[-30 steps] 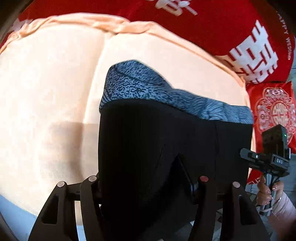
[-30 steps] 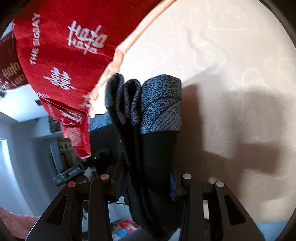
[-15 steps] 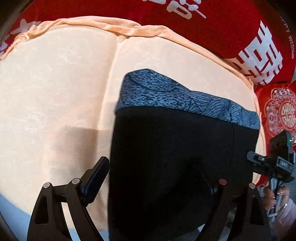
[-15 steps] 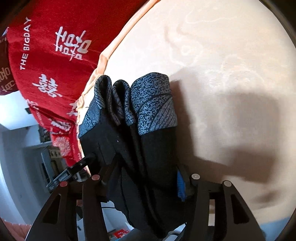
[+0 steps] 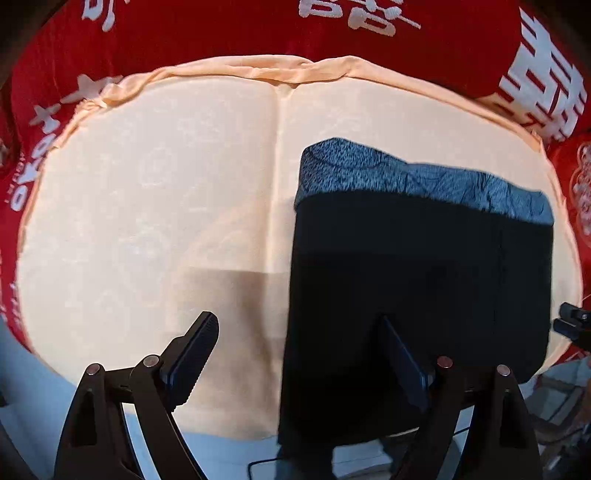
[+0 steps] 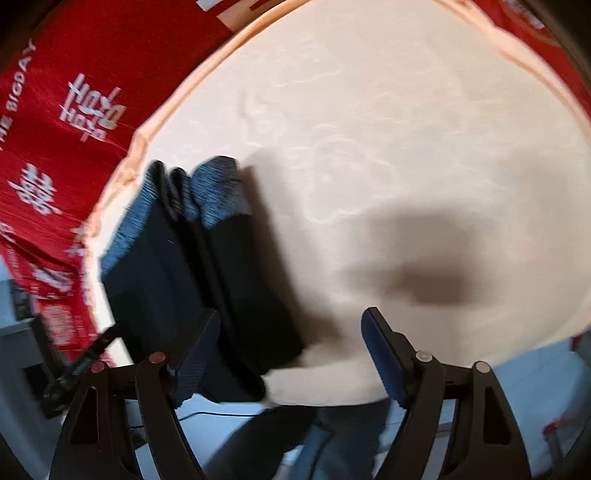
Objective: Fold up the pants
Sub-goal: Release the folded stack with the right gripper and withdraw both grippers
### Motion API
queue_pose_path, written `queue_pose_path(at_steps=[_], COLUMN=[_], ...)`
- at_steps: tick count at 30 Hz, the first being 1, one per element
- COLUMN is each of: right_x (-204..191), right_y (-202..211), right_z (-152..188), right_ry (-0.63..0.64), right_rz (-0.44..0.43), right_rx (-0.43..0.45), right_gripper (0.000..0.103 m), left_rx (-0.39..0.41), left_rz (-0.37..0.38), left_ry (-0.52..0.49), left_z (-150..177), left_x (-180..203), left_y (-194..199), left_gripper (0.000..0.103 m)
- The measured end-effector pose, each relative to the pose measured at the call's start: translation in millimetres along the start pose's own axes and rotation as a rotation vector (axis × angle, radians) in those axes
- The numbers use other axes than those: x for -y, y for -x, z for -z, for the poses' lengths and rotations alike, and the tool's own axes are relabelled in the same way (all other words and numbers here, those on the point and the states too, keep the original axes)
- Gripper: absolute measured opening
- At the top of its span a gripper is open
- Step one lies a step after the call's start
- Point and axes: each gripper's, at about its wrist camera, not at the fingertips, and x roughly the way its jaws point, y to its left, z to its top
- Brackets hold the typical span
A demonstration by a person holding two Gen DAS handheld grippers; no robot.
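Both claws are gaping wide, w/ left claw [image 5: 299, 345] & right claw [image 6: 291, 338] gripping nothing; folded pants [image 5: 417, 280] are lying near worktop [image 5: 147, 206] edge & risk sliding off if bumped.

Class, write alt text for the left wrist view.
Folded black pants with a blue-grey patterned waistband lie on a peach cloth. The left gripper is open, one finger over the pants. Red printed fabric lies behind.

A: where are the pants [image 5: 417, 280] sitting?
B: folded, lying on the cloth [image 5: 147, 221], toward its right side.
A: and the banner [image 5: 258, 33]?
B: it's lying behind the cloth, running along its far edge.
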Motion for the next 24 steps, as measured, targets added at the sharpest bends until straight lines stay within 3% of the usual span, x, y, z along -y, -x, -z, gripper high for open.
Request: queue_pose_path(at_steps=[1,7,13,14,24], right_x=[-0.9,-10.7,-25.2,-28.0,-90.2], right_y=[2.9,21.0,37.7,39.8,59.9], right_z=[2.9,19.7,41.1,44.8,85.8], right_ry=[0.009,0.083,0.083,0.082,0.169], right_rz=[0.036,0.234,0.244,0.242,0.228], right_rx=[0.011,0.070,0.075,0.070,0.056], right_gripper=[0.092,0.093,0.093,0.093,0.093], left_rx=[-0.002,-0.028,-0.022,-0.022,-0.037], left_rz=[-0.014,-0.078,-0.076,-0.072,-0.044], left_ry=[-0.005,-0.022,-0.059,-0.063,-0.108], left_z=[2.5,22.2,38.8,41.5,61.4], left_x=[1.1,2.7,8.6,9.3,30.1], left_y=[1.4,14.1,42.4,46.0,83.6], left_gripper=[0.089,0.089,0.090,0.103,0.103])
